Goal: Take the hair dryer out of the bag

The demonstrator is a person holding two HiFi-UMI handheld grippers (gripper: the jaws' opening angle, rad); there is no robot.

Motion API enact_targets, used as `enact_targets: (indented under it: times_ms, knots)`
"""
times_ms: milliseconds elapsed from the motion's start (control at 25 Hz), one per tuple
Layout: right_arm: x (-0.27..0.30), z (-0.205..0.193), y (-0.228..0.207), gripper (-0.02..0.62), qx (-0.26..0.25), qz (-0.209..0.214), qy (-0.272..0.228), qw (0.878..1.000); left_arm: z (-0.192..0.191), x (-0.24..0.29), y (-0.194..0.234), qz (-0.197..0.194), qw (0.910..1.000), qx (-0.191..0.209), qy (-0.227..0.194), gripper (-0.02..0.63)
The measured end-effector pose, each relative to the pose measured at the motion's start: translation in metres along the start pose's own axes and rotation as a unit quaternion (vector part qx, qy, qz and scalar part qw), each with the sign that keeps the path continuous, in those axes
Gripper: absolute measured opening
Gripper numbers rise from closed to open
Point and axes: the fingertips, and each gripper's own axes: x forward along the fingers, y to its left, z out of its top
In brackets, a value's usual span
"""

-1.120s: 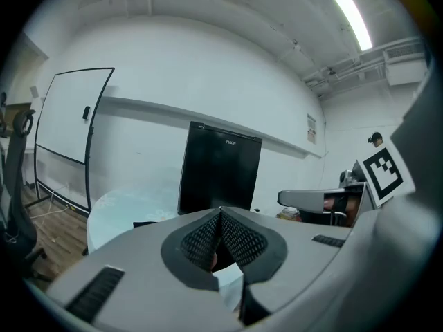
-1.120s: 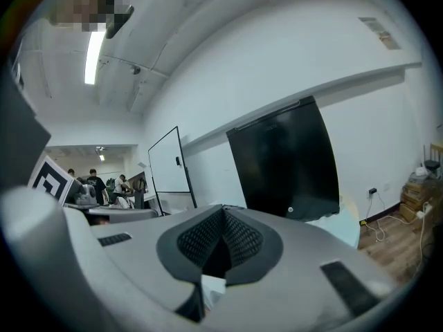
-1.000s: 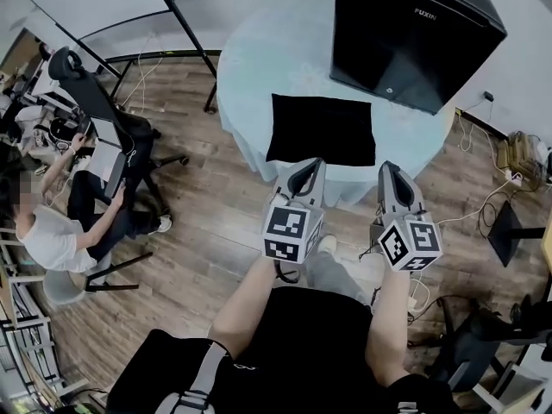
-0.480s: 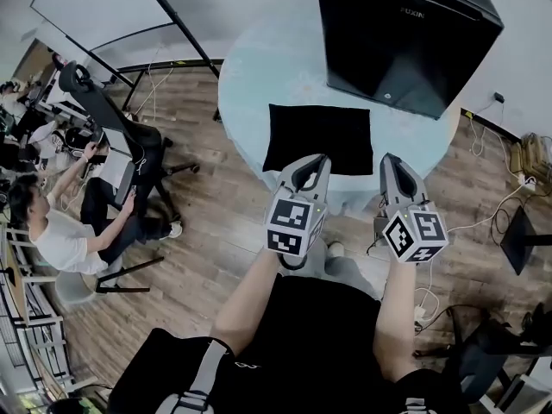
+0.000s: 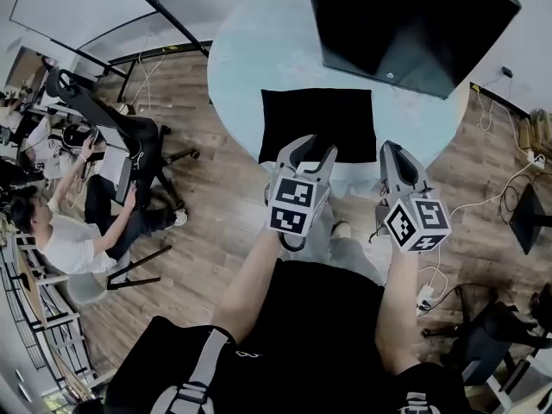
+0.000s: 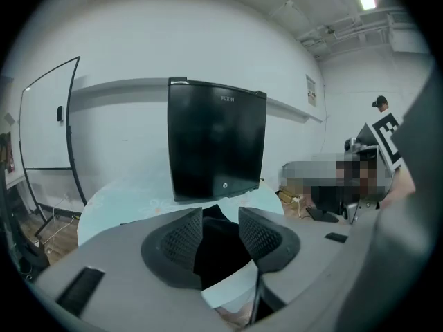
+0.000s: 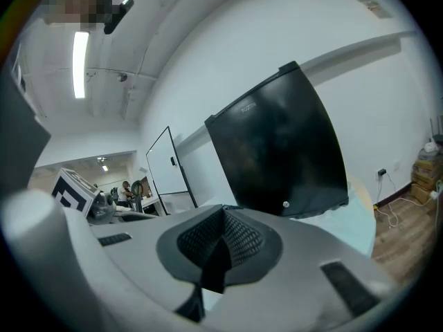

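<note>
Two grippers hover just short of the black bag [image 5: 315,115], flat on the round table [image 5: 259,50]; left gripper [image 5: 312,151] is opening its empty jaws, lined up for the near edge, right gripper [image 5: 393,152] pinched shut on nothing; hair dryer unseen, presumably inside

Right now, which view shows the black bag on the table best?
Head view: the black bag lies flat on the round table, only its near edge covered by the left gripper. Left gripper view shows just a strip of the bag between the opening jaws. Right gripper view doesn't clearly show it.
</note>
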Motion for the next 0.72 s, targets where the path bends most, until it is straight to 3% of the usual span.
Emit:
enact_targets:
  times_ms: [720]
  knots:
    - [0.070, -0.056, -0.035, 0.006, 0.048, -0.035, 0.093, 0.994, -0.056, 0.102, 0.047, -0.007, 0.9922, 0.037, 0.118, 0.233]
